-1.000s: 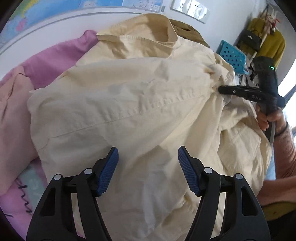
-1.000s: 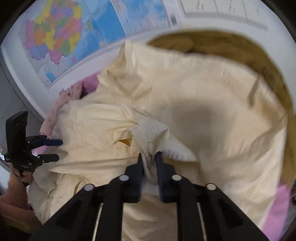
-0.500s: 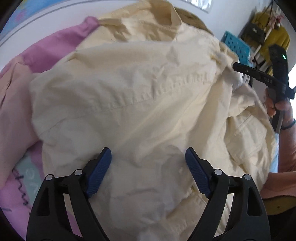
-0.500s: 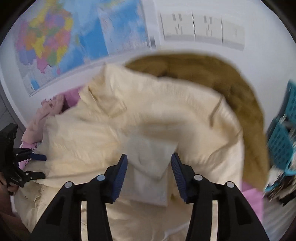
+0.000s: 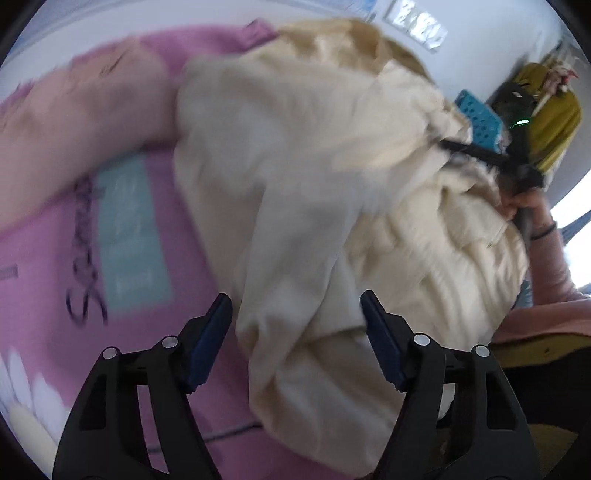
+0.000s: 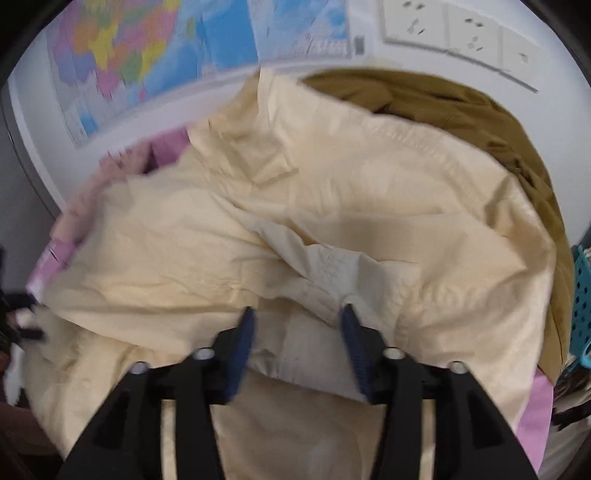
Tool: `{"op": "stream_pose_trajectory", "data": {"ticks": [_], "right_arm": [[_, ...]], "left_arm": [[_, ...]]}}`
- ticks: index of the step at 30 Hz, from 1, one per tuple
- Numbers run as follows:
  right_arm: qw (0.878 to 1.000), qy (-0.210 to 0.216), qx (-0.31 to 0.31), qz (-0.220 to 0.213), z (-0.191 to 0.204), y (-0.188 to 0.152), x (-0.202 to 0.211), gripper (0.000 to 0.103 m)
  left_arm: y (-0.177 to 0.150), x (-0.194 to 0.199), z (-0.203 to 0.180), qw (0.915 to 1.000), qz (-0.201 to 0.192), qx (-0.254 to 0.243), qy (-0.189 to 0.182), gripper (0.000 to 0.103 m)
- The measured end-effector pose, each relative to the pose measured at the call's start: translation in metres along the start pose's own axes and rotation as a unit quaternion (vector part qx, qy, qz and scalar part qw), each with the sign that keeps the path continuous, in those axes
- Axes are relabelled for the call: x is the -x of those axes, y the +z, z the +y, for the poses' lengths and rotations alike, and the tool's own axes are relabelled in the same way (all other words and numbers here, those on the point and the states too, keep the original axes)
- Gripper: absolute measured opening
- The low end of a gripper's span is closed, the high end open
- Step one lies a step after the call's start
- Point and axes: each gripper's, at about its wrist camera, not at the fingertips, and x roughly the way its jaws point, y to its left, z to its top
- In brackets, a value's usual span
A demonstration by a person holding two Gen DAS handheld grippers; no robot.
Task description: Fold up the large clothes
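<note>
Cream shirt (image 6: 332,229): woven cotton-like cloth, creased, with stitched seams and a stiff collar at its far end; it lies heaped on a pink sheet (image 5: 55,280), spread ahead of and under both grippers. Right gripper (image 6: 297,323): black frame, blue ribbed pads; jaws about half apart, having just been opening, with a paler inner fold of the shirt lying loose between them and neither pad pressing on it. Left gripper (image 5: 295,325): same make; jaws wide, having just narrowed a little, straddling the shirt's near hem with a gap on both sides, so nothing is held. Left of the left gripper: bare pink sheet printed with a teal panel (image 5: 129,236) and dark script. Far left of it: a peach garment (image 5: 74,122), soft and fuzzy. Beyond the shirt, ahead of the right gripper: a brown garment (image 6: 480,122), heavier cloth, bunched against the white wall. Above that: a coloured map (image 6: 166,48) and white sockets (image 6: 458,29). Right of the right gripper: a teal perforated basket (image 6: 583,302), plastic. In the left wrist view the picture is motion-blurred; the right gripper shows at the shirt's far right edge, gripped by a hand (image 5: 524,203).
</note>
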Motion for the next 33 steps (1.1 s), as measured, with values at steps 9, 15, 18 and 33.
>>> {"op": "stream_pose_trajectory", "data": {"ticks": [9, 15, 18, 33], "right_arm": [[0.988, 0.061, -0.137, -0.047, -0.064, -0.079, 0.100, 0.080], [0.972, 0.107, -0.211, -0.005, -0.083, -0.153, 0.106, 0.083], [0.962, 0.146, -0.231, 0.000, -0.082, -0.174, 0.104, 0.083], [0.953, 0.237, -0.181, -0.046, -0.037, -0.178, 0.107, 0.019]], "left_arm": [[-0.032, 0.017, 0.029, 0.9942, -0.031, 0.078, -0.067, 0.093], [-0.050, 0.013, 0.015, 0.9845, -0.037, 0.086, -0.149, 0.097], [-0.053, 0.007, 0.003, 0.9854, -0.039, 0.075, -0.148, 0.097], [-0.035, 0.001, -0.012, 0.9688, -0.092, 0.135, -0.187, 0.022]]}}
